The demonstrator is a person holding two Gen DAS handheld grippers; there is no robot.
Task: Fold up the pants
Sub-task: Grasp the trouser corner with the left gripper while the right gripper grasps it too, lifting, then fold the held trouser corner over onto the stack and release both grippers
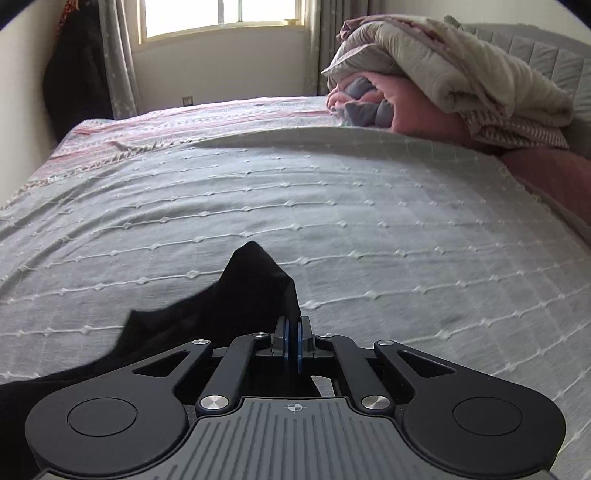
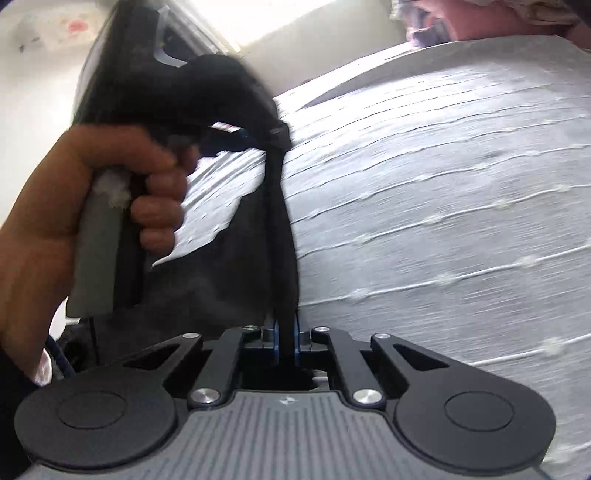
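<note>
Gripping: your left gripper (image 1: 294,328) is clenched on a corner of the black pants (image 1: 236,295), the blue pads pressed together with cloth pinched between them.
Pants, left view: the fabric peaks just above the jaws and drapes down to the left, off the lower left edge, over the bed (image 1: 332,206).
Bed, left view: a pale grey cover with stitched white lines; a striped pink sheet (image 1: 155,122) shows at the far left side.
Bedding pile (image 1: 443,81): folded blankets stacked at the far right corner, well apart from the pants.
Window (image 1: 221,14): bright, on the far wall, between curtains.
Right gripper (image 2: 286,332): clamped on a taut black band of the pants (image 2: 282,221), which runs straight up from your jaws.
Left hand (image 2: 122,184): wrapped around the other gripper's handle at the left of the right view, with dark cloth bunched above it.
Bed, right view (image 2: 443,203): tilted and blurred, filling the right side behind the pants.
</note>
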